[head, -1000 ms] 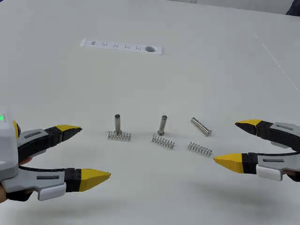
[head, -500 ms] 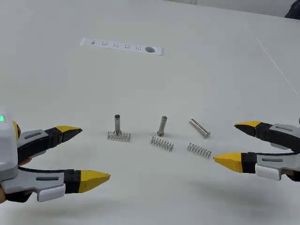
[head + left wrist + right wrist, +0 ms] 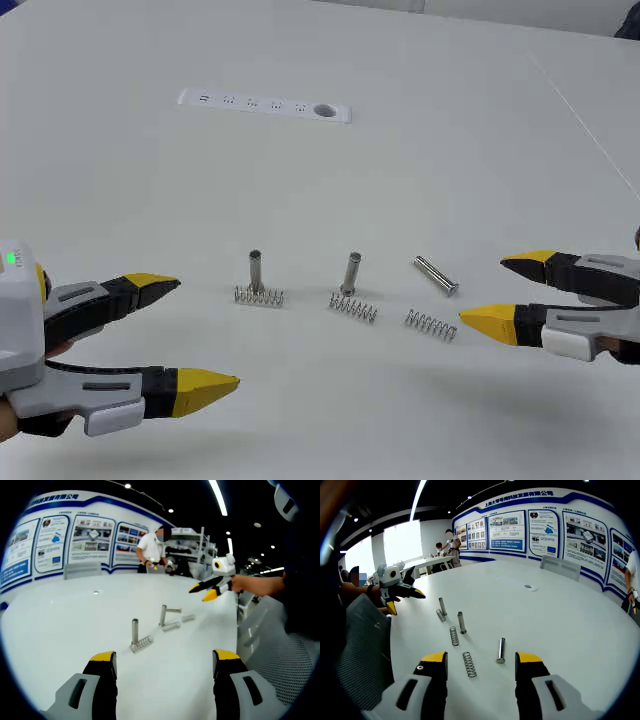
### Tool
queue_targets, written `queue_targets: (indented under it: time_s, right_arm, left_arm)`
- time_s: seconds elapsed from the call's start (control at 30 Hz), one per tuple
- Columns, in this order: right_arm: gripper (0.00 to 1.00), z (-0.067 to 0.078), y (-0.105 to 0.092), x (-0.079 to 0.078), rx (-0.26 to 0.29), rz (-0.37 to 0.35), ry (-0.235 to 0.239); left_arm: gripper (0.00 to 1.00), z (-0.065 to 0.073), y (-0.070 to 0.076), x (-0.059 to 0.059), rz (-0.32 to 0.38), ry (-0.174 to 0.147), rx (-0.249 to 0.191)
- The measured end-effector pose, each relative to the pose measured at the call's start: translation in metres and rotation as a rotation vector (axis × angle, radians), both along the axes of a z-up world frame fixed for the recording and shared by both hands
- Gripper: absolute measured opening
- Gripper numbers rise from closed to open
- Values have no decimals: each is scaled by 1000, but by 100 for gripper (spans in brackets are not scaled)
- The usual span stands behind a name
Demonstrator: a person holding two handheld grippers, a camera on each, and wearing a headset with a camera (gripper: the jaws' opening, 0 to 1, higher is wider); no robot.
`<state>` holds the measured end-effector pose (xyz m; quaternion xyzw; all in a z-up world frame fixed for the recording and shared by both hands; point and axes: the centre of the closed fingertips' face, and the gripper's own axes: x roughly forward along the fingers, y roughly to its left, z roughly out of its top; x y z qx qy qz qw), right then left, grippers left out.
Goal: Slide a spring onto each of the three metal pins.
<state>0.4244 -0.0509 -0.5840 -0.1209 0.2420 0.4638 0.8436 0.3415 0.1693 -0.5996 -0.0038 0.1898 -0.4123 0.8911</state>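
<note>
Blue-edged posters (image 3: 540,525) lined the room's wall behind the white worktop (image 3: 420,150), which carried a power strip (image 3: 264,103). The left tool (image 3: 208,332) and right tool (image 3: 482,291) hung released, holding nothing. The left pin (image 3: 256,270) and middle pin (image 3: 352,272) stood upright. The right pin (image 3: 436,276) lay flat. The springs (image 3: 353,308) lay loose, one just before each pin. No spring was on yet, so the next move probably called for pinching one.

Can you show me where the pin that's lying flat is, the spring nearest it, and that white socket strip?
Lying pin (image 3: 435,275): head view, middle of its shaft.
Right spring (image 3: 431,323): head view, middle coils.
Socket strip (image 3: 265,103): head view, centre of its top face.
</note>
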Motion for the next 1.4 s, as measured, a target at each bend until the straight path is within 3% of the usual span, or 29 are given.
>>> queue_targets:
  time_s: [0.23, 0.63, 1.0, 1.4]
  right_arm:
    - [47, 0, 5, 14, -15, -11, 8]
    - [32, -6, 17, 39, -114, -20, 35]
    - [24, -24, 22, 58, -227, -52, 84]
    - [18, -46, 32, 69, -299, -60, 140]
  left_arm:
    - [79, -1, -1, -2, 3, 5, 4]
    - [79, -2, 0, -1, 12, 10, 6]
    - [79, -5, -1, -2, 7, 16, 3]
    - [78, -7, -1, -2, 4, 19, -6]
